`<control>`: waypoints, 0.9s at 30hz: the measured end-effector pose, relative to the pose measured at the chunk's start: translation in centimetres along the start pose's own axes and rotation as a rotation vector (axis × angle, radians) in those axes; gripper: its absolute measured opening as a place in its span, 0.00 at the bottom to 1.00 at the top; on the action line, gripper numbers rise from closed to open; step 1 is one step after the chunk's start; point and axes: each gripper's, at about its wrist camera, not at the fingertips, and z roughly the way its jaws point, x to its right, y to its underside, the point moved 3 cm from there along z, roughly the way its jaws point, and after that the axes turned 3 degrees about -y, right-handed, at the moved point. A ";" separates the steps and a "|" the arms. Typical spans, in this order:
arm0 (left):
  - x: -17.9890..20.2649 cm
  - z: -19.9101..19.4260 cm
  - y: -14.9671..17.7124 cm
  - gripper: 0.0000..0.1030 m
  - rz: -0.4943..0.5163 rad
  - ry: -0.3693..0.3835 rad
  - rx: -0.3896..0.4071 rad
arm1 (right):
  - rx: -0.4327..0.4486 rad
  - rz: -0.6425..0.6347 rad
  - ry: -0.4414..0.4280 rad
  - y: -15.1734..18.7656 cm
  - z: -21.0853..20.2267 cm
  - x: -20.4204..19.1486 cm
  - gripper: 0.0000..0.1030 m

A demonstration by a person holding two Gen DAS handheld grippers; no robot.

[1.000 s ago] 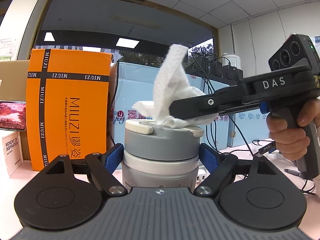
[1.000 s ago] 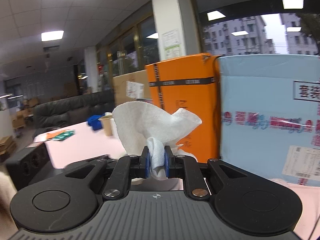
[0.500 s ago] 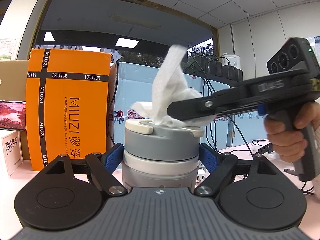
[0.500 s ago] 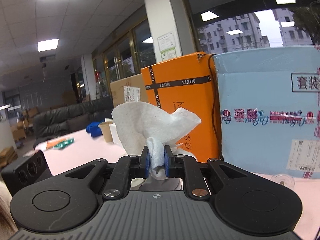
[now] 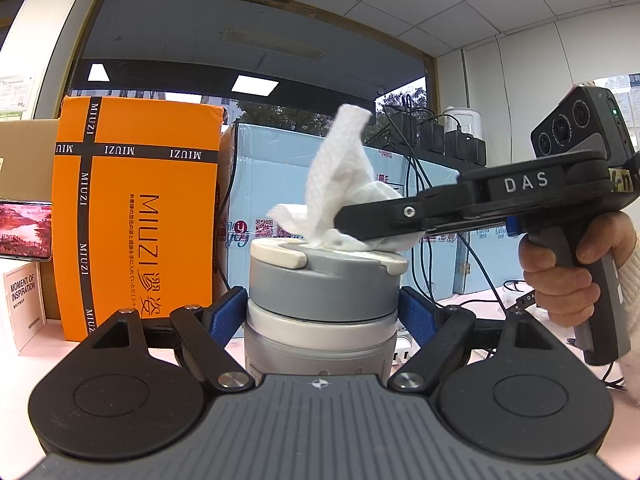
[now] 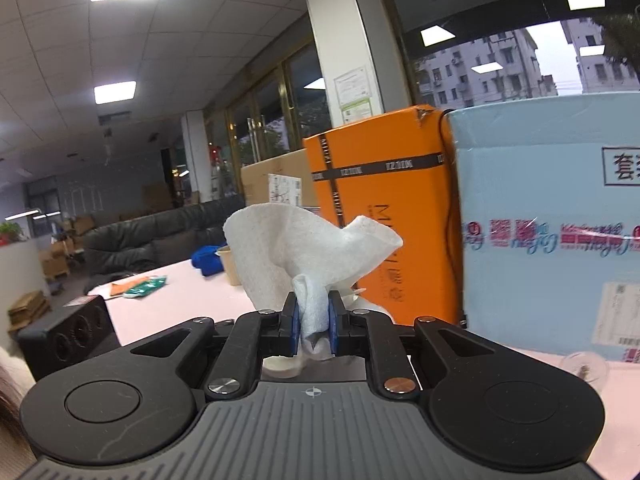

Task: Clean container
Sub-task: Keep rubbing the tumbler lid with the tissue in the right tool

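A grey round container (image 5: 323, 308) with a grey lid stands upright on the pale pink table. My left gripper (image 5: 323, 316) is shut on its body, blue pads on both sides. My right gripper (image 6: 313, 322) is shut on a crumpled white tissue (image 6: 308, 252). In the left wrist view the right gripper (image 5: 348, 224) reaches in from the right and presses the tissue (image 5: 340, 196) onto the lid top. A little of the lid (image 6: 282, 366) shows under the right gripper's fingers.
An orange MIUZI box (image 5: 136, 220) and a light blue carton (image 5: 280, 184) stand close behind the container. A phone (image 5: 24, 230) and a white card (image 5: 24, 300) stand at the left. Cables (image 5: 516, 300) lie at the right. A paper cup (image 6: 230, 266) stands far off.
The right gripper with the tissue has shifted slightly sideways over the lid, back and forth. The left gripper and container have stayed still.
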 end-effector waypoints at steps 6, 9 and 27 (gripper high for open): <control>-0.2 0.2 0.0 0.77 -0.001 0.000 0.001 | -0.008 -0.008 -0.040 0.1 -0.3 0.0 0.13; -0.3 0.2 0.0 0.77 0.000 -0.001 0.001 | -0.008 -0.005 -0.067 0.2 -0.3 -0.2 0.13; -0.9 0.9 0.0 0.77 0.000 -0.002 0.001 | -0.024 -0.040 -0.120 0.2 -0.6 -0.8 0.13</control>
